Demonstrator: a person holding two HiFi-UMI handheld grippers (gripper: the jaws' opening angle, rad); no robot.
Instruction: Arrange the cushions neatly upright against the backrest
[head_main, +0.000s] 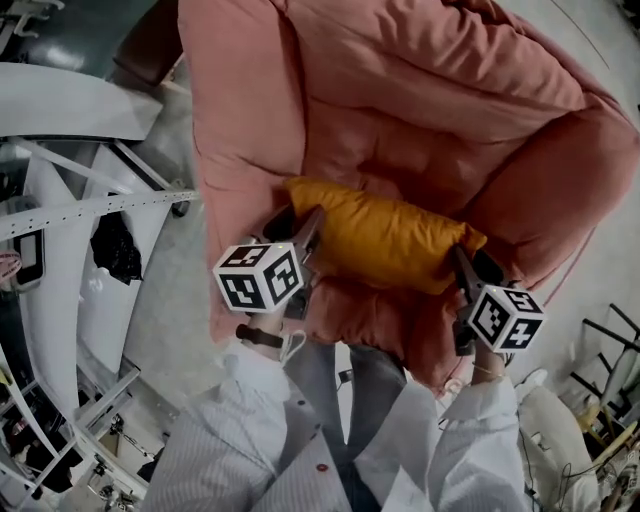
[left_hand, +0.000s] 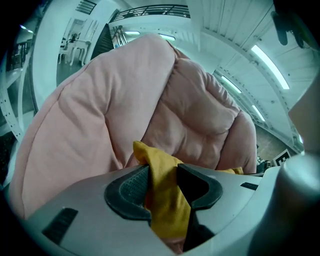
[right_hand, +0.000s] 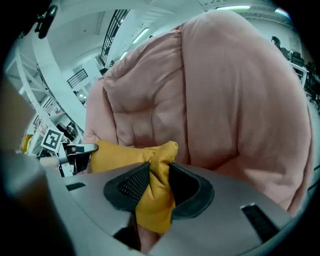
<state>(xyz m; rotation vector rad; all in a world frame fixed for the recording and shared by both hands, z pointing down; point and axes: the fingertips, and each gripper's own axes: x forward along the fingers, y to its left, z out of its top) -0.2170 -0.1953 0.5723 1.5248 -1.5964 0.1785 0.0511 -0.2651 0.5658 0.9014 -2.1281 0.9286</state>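
Observation:
A mustard-yellow cushion (head_main: 385, 240) lies across the seat of a big pink padded armchair (head_main: 420, 110), held at both ends. My left gripper (head_main: 298, 232) is shut on the cushion's left corner; in the left gripper view the yellow fabric (left_hand: 165, 192) is pinched between the dark pads. At the right corner my right gripper (head_main: 462, 262) is shut too, with bunched yellow cloth (right_hand: 155, 185) squeezed in its jaws. The chair's backrest (left_hand: 195, 110) rises behind the cushion. The other gripper (right_hand: 75, 150) shows at the far end of the cushion (right_hand: 117, 155).
White metal frames and shelving (head_main: 70, 210) stand left of the chair on a grey floor. The person's white sleeves and grey trousers (head_main: 330, 400) are right at the chair's front edge. A rack with clutter (head_main: 600, 400) is at the lower right.

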